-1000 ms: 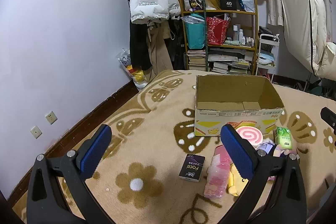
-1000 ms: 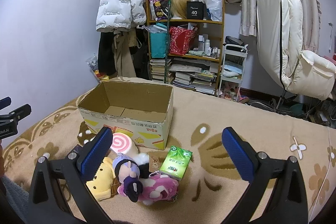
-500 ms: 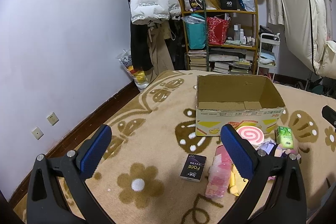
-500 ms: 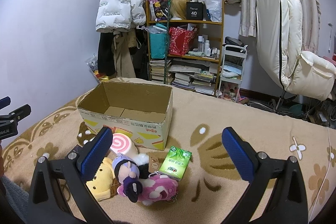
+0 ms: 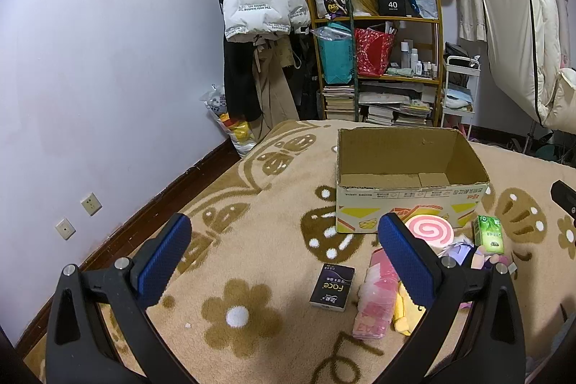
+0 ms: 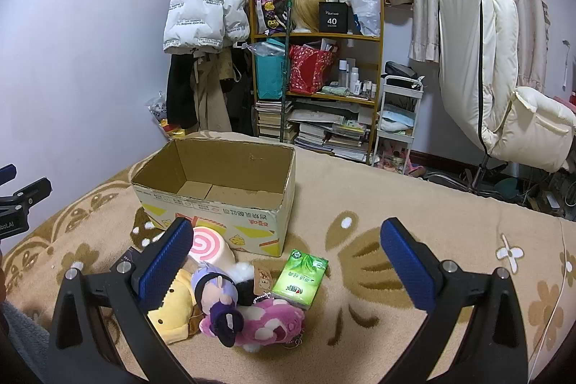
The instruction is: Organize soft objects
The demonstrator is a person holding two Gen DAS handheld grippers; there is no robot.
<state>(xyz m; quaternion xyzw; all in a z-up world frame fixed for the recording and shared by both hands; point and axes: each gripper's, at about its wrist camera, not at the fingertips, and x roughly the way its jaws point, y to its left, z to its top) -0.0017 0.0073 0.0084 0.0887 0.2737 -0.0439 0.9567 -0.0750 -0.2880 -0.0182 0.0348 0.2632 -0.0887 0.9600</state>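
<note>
Your left gripper (image 5: 280,258) hangs over the rug (image 5: 252,204), fingers spread wide, holding nothing. Your right gripper (image 6: 284,261) is likewise wide open and empty. Just below it, the plush toys (image 6: 230,308) lie heaped by the green tissue pack (image 6: 300,278), the pink swirl cushion (image 6: 208,245) touching the cardboard box (image 6: 219,204) beyond.

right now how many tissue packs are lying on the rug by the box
3: a green tissue pack right of the plush pile, a dark tissue pack left of it, a pink tissue pack against the yellow plush. The pile may hide more.
</note>
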